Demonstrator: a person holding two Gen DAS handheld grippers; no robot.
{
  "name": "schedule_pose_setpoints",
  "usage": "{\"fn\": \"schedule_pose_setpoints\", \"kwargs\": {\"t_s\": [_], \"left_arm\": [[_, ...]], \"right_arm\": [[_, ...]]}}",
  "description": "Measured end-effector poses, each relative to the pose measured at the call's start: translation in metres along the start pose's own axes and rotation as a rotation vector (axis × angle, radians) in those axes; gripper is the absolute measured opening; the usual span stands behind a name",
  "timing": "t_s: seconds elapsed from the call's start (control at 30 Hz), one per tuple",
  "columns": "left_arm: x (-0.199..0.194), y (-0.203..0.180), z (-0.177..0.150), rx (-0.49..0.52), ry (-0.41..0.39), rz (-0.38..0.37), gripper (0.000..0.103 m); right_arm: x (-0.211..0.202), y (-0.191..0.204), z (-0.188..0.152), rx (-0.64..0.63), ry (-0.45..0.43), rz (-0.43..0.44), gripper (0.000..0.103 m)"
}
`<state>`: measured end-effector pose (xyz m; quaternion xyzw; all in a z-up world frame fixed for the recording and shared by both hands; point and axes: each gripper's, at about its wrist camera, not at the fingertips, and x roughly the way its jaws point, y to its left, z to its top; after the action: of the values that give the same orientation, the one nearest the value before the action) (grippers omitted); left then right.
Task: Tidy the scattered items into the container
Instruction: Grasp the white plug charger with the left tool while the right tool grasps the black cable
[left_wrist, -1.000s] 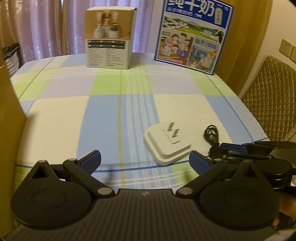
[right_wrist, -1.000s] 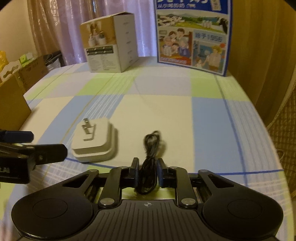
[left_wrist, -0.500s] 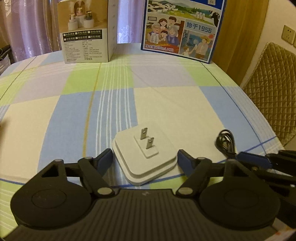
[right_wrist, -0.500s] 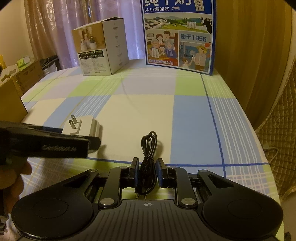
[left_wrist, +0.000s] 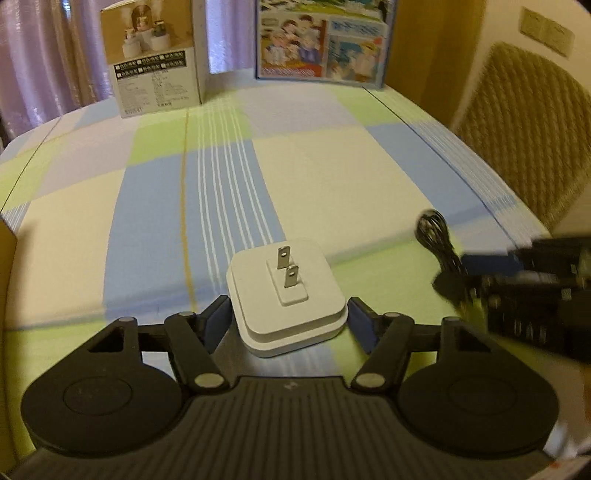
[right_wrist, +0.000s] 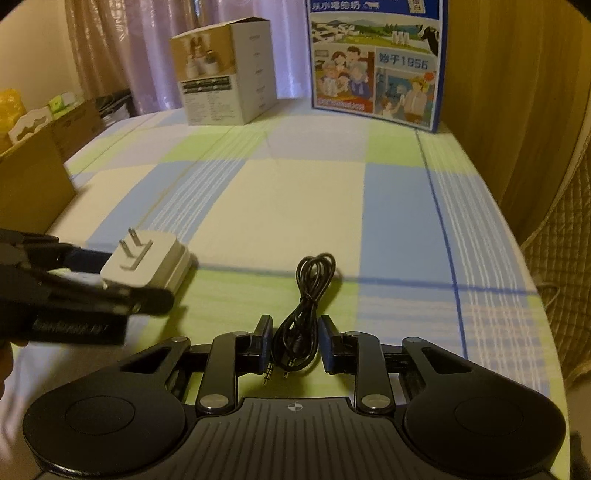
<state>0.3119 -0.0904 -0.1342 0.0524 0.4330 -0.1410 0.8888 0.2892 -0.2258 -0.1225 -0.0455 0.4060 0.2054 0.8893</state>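
Our left tongs (left_wrist: 288, 319) are closing around the white plug adapter (left_wrist: 286, 295) on the near worktop (left_wrist: 332, 177), pads not yet pressing; we take its stiff, light, smooth sides. Right tongs (right_wrist: 295, 345) are opening off the limp black cable (right_wrist: 306, 299).

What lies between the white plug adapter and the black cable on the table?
Only bare checked tablecloth separates the white plug adapter and black cable, in the right wrist view.
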Motion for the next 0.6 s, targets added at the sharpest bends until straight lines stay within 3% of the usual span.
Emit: {"fn": "schedule_pose_setpoints", "kwargs": {"t_s": [0.17, 0.27, 0.33, 0.47, 0.6], "left_arm": [[-0.029, -0.002, -0.030, 0.033, 0.033, -0.022, 0.060], [-0.037, -0.002, -0.040, 0.018, 0.026, -0.008, 0.073], [-0.037, -0.001, -0.039, 0.006, 0.008, -0.003, 0.076], [-0.030, -0.001, -0.033, 0.026, -0.031, 0.027, 0.077], [-0.017, 0.003, -0.028, 0.021, -0.046, 0.007, 0.074]], "right_arm": [[-0.026, 0.006, -0.023, -0.012, 0.058, 0.035, 0.023], [-0.038, 0.007, -0.035, -0.012, 0.063, 0.024, 0.024], [-0.042, 0.007, -0.040, -0.006, 0.054, 0.016, 0.027], [-0.044, 0.007, -0.042, 0.018, 0.038, 0.005, 0.050], [-0.042, 0.009, -0.044, 0.012, 0.018, -0.005, 0.052]]}}
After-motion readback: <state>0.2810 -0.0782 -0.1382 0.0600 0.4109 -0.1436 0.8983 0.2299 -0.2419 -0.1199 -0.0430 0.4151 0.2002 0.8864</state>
